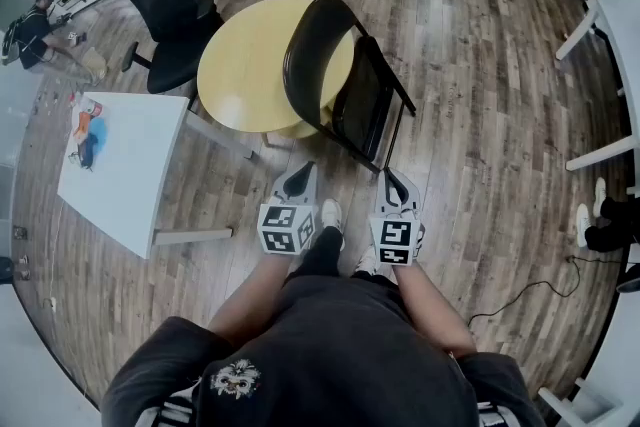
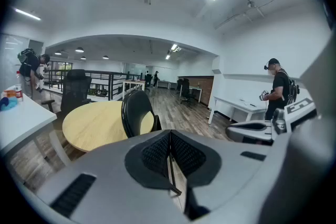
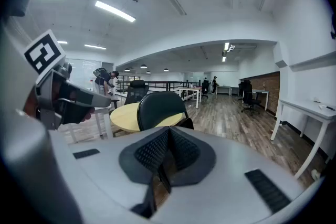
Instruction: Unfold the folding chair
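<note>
A black folding chair point(image 1: 340, 80) stands on the wood floor just in front of me, its curved backrest leaning against the round yellow table point(image 1: 245, 65). The chair's seat point(image 1: 362, 100) is tipped up steeply, close to the back frame. My left gripper point(image 1: 298, 181) and right gripper point(image 1: 395, 188) hover side by side short of the chair, touching nothing. Both are shut with nothing between the pads. The chair's backrest point(image 2: 135, 111) shows above the jaws in the left gripper view, and the same backrest point(image 3: 160, 106) in the right gripper view.
A white square table point(image 1: 120, 160) stands to the left, a black office chair point(image 1: 175, 10) behind the round table. White desks point(image 1: 610, 25) line the right side. A cable point(image 1: 525, 295) lies on the floor at right. One person point(image 2: 278, 89) stands at right, another point(image 1: 35, 30) is far left.
</note>
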